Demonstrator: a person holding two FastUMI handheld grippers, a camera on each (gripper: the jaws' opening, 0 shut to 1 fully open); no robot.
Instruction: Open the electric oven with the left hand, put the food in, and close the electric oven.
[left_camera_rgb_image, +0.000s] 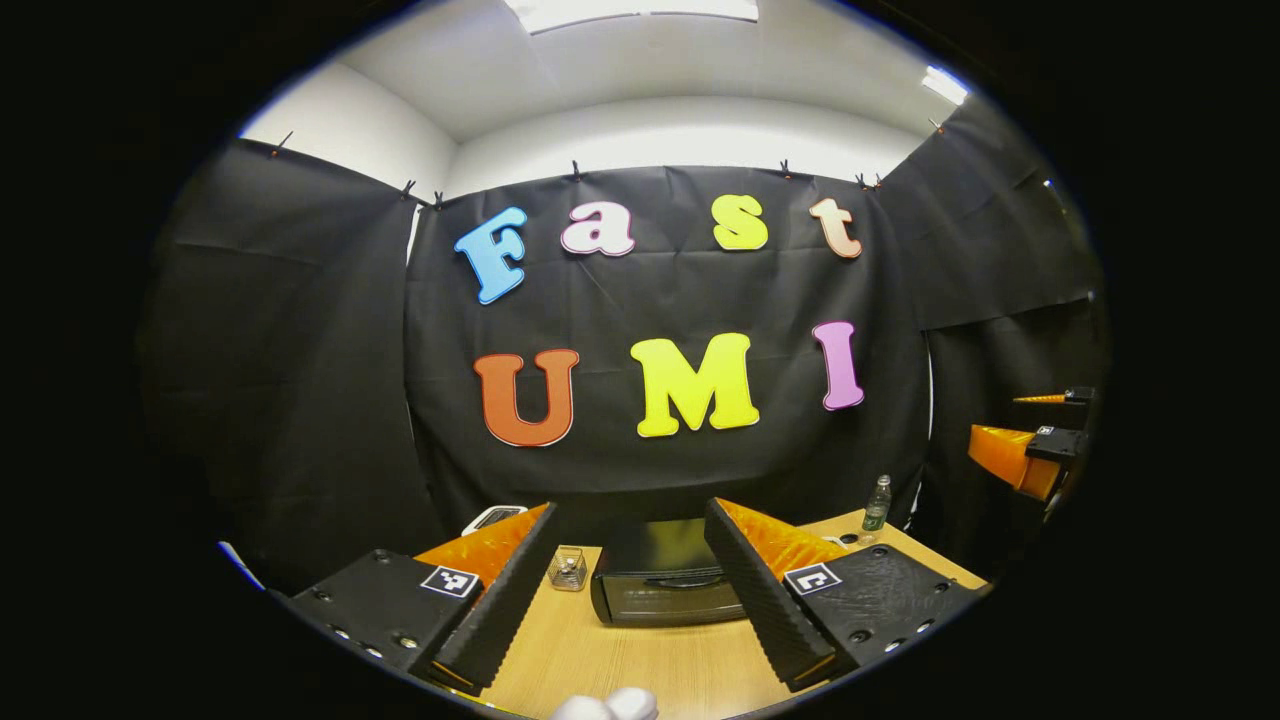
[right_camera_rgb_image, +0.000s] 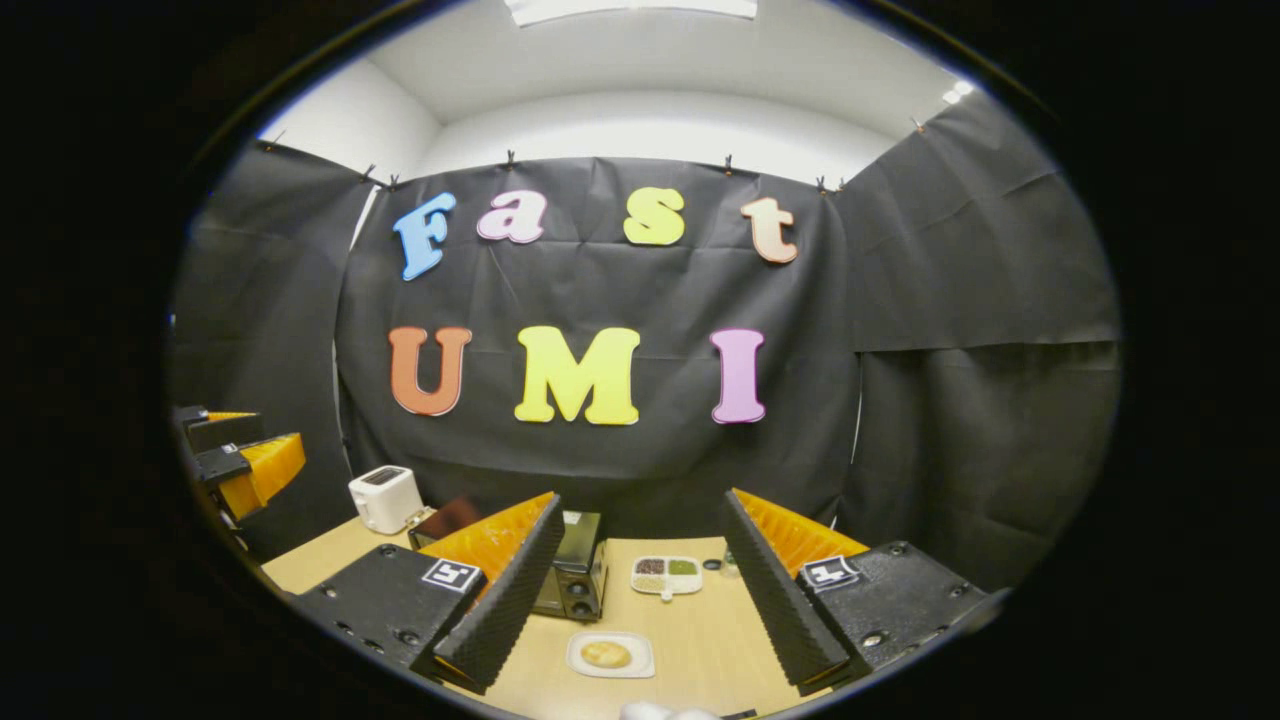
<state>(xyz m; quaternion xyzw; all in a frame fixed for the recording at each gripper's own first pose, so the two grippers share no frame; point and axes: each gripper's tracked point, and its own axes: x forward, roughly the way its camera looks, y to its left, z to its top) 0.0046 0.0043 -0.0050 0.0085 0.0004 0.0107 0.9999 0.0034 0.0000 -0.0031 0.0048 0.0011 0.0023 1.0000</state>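
Oven (left_camera_rgb_image: 665, 572) on the desk (left_camera_rgb_image: 640, 660), door seemingly closed, partly hidden by both wide-apart left tongs (left_camera_rgb_image: 625, 590); right tongs (right_camera_rgb_image: 640, 590) likewise apart, food (right_camera_rgb_image: 606, 654) before it.

**No wording you can read**

You will find no legible word, brand or number on any object here. Your left gripper (left_camera_rgb_image: 630, 505) carries square black-and-white coded tags (left_camera_rgb_image: 448, 581) on its body, and so does your right gripper (right_camera_rgb_image: 642, 495). The bottle (left_camera_rgb_image: 877, 503) has a label too small to read.
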